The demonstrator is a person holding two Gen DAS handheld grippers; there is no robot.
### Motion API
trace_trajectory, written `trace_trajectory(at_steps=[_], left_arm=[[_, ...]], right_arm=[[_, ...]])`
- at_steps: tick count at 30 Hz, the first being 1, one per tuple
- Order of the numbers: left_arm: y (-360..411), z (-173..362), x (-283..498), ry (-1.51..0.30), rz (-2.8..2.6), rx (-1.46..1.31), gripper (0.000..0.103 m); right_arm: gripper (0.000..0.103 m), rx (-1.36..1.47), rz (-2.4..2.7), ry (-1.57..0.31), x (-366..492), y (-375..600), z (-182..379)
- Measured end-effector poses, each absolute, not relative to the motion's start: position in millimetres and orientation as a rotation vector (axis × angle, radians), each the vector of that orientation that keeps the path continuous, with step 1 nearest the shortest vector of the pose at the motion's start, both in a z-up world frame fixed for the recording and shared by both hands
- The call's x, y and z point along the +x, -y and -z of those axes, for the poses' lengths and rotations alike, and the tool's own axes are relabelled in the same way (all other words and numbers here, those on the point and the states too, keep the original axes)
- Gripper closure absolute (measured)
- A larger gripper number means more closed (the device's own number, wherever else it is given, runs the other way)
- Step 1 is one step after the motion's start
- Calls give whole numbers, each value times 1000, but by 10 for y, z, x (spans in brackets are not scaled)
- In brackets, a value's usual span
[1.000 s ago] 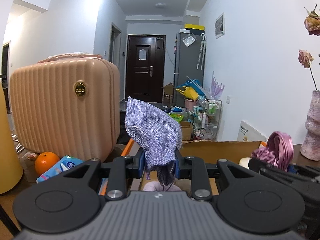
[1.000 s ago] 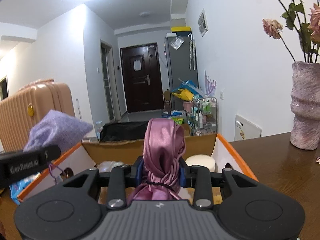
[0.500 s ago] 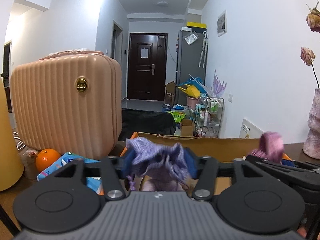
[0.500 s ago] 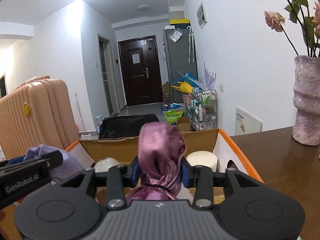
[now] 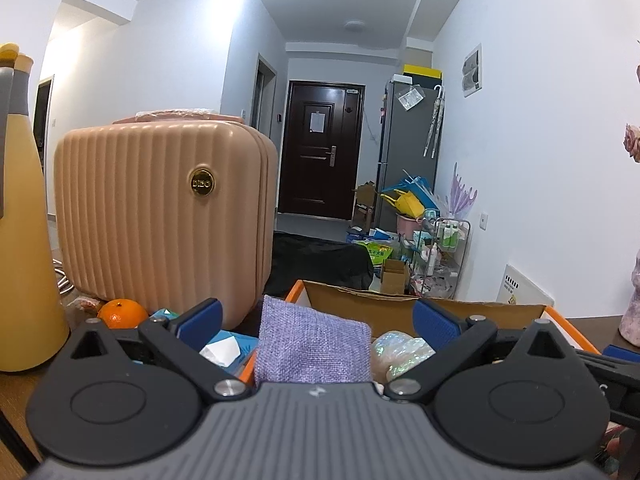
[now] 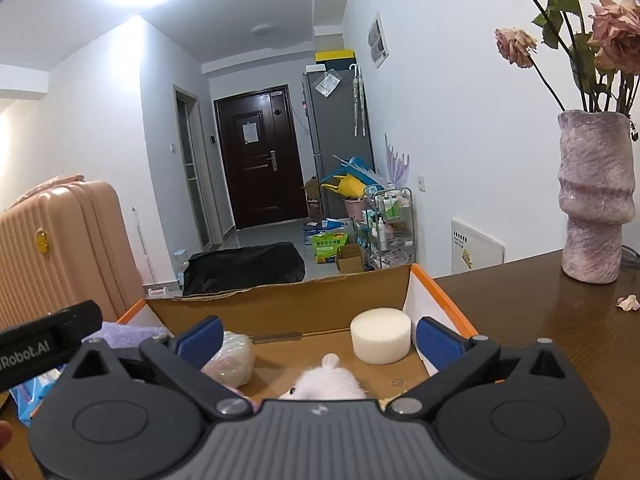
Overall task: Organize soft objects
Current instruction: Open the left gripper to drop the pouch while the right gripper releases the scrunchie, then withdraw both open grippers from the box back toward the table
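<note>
Left wrist view showed the left gripper with its blue-padded jaws spread as wide as they go, having just been opening; the purple woven pouch lay between them, free of both pads, leaning over the left wall of the cardboard box. Just right of the pouch, inside the box, sat an iridescent crinkled bundle. Left of the box, on the wooden table, stood a ribbed peach suitcase, with an orange at its foot, a blue tissue packet beside that, and a tall yellow bottle at the table's left edge. From the right wrist view, the right gripper likewise stood fully spread, its jaws having just been opening, and nothing was pressed between its pads. Below it, on the box floor, rested a white fluffy plush toy, partly hidden by the gripper body. A white foam cylinder stood near the box's far right corner, and a pale translucent bundle lay toward its left side. The pink satin cloth could not be made out in either view. Part of the left gripper's black body crossed the left edge, with the pouch's purple fabric just behind it. A mottled lilac vase of dried roses stood on the table well right of the box, and a fallen petal lay near its base.
</note>
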State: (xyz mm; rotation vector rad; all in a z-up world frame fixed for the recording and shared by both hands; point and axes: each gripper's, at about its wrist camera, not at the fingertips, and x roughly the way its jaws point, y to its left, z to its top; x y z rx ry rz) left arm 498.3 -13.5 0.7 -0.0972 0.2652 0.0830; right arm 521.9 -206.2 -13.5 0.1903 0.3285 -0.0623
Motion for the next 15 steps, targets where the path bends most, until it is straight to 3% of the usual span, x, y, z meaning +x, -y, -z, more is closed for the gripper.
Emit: trace_trajectory(at_steps=[15], left_arm=[[33,-53,4850,-260,-109,-130,0]], right_arm=[[0,208,53,-314,5072,2058,84]])
